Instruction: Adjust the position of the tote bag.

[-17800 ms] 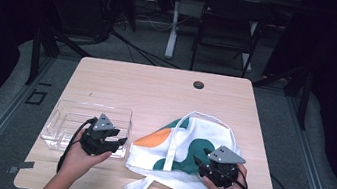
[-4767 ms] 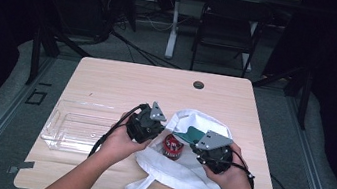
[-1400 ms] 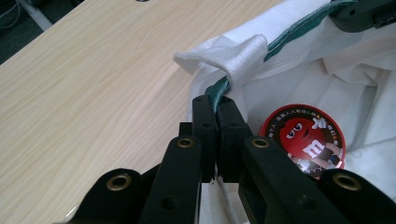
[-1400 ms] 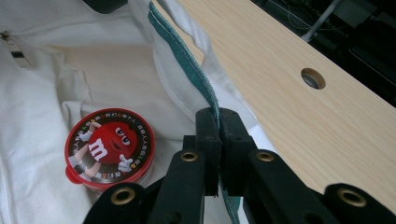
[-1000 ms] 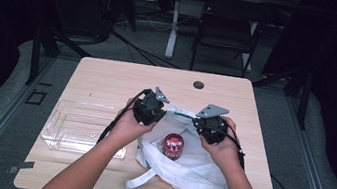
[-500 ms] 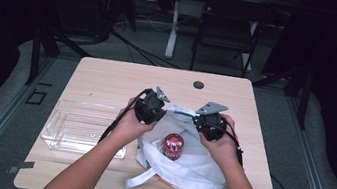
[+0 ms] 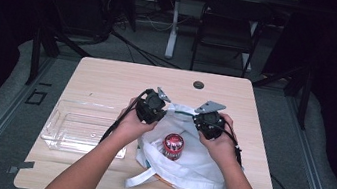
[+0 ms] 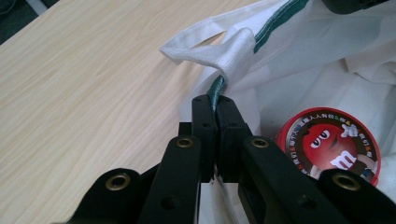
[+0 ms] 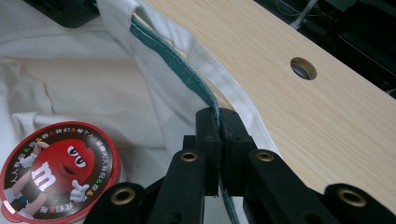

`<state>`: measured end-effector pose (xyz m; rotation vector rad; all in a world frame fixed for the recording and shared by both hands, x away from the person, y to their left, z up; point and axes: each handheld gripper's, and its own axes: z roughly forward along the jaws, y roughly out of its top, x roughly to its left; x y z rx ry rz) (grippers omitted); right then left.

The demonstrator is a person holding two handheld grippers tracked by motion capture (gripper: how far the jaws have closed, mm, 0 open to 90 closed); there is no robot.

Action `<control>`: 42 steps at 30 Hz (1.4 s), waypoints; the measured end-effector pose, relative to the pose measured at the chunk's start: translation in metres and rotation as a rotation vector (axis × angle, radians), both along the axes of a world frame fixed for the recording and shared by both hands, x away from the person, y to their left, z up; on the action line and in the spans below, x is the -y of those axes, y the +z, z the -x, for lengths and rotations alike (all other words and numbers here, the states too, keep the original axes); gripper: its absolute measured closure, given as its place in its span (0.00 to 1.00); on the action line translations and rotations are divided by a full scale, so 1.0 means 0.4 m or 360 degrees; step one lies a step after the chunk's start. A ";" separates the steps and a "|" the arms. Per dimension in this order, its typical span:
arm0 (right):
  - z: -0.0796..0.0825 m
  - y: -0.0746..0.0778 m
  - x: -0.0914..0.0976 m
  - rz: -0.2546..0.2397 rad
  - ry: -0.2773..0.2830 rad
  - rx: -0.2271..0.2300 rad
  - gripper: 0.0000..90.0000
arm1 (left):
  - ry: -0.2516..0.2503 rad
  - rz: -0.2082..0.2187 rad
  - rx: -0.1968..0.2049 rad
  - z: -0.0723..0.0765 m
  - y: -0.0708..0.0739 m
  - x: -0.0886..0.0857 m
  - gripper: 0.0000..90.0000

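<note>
Two grippers pinch the green-trimmed rim of a white cloth bag (image 7: pixel 191 163) lying on the near right part of the wooden table (image 7: pixel 108 80), with a clear plastic tray (image 7: pixel 81 132) at the far left, well apart from the grip. Next along, the left gripper (image 7: pixel 162 107) has its jaws clamped tight on the rim by a folded white handle (image 8: pixel 210 46). A red round tin (image 7: pixel 173 145) sits on the cloth between both hands, and the right gripper (image 7: pixel 198 120) is likewise closed on the green rim (image 9: pixel 187 77).
</note>
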<state>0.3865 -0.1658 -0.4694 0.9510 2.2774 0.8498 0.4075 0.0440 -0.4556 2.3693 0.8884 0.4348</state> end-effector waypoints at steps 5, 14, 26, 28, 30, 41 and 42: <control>-0.004 -0.005 -0.003 0.0010 0.0002 -0.0009 0.98 | 0.0006 -0.0008 -0.0003 -0.007 -0.007 0.003 0.98; -0.013 -0.014 -0.007 0.0030 -0.0005 -0.0023 0.98 | 0.0019 -0.0015 -0.0026 -0.020 -0.018 0.005 0.98; -0.025 -0.026 -0.008 0.0046 -0.0006 -0.0040 0.98 | 0.0036 -0.0034 -0.0045 -0.032 -0.032 0.012 0.98; -0.026 -0.028 -0.008 0.0051 -0.0011 -0.0050 0.98 | 0.0038 -0.0031 -0.0044 -0.034 -0.035 0.014 0.98; -0.028 -0.031 -0.008 0.0048 -0.0014 -0.0055 0.98 | 0.0036 -0.0041 -0.0054 -0.037 -0.038 0.014 0.98; -0.041 -0.049 -0.014 0.0079 -0.0013 -0.0117 0.98 | 0.0067 -0.0049 -0.0107 -0.055 -0.062 0.018 0.98; -0.041 -0.051 -0.016 0.0079 -0.0023 -0.0109 0.98 | 0.0065 -0.0047 -0.0115 -0.056 -0.063 0.018 0.98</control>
